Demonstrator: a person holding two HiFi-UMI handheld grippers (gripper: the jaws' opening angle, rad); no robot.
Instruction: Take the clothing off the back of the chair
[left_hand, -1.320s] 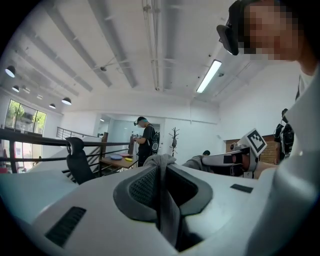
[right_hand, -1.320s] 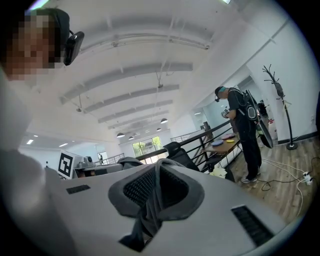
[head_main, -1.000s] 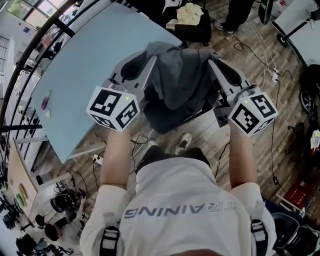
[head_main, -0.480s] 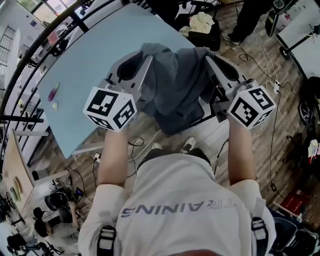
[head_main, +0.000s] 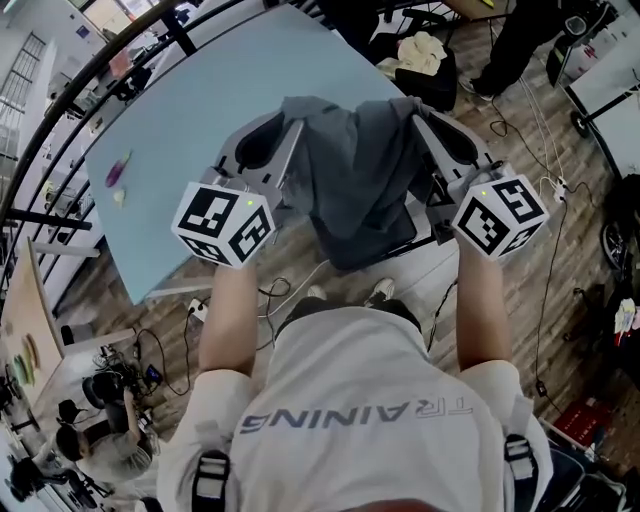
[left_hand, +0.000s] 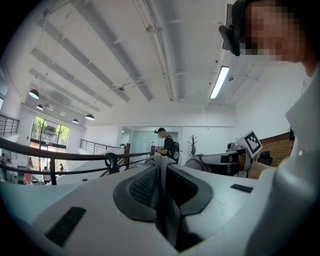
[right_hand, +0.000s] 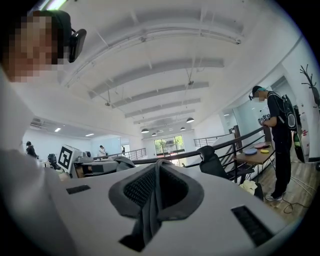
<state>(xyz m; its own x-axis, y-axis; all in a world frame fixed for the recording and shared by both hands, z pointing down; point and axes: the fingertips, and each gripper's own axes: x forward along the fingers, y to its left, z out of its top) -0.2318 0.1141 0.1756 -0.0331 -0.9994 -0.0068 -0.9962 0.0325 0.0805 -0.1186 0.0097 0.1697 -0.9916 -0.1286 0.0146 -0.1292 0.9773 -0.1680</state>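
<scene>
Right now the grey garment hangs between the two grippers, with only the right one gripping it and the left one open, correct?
No. The left gripper is shut on the grey garment too: the left gripper view shows cloth pinched between its jaws. The right gripper grips it, and it hangs between them.

Wood floor (head_main: 580, 300), pale blue table (head_main: 200, 120), black railing (left_hand: 70, 155), ceiling strip light (left_hand: 220, 81).

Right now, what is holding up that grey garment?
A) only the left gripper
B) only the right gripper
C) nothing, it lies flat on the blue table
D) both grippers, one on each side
D: the grey garment hangs between the left gripper and the right gripper, each with its jaws closed on a fold of the cloth.
</scene>
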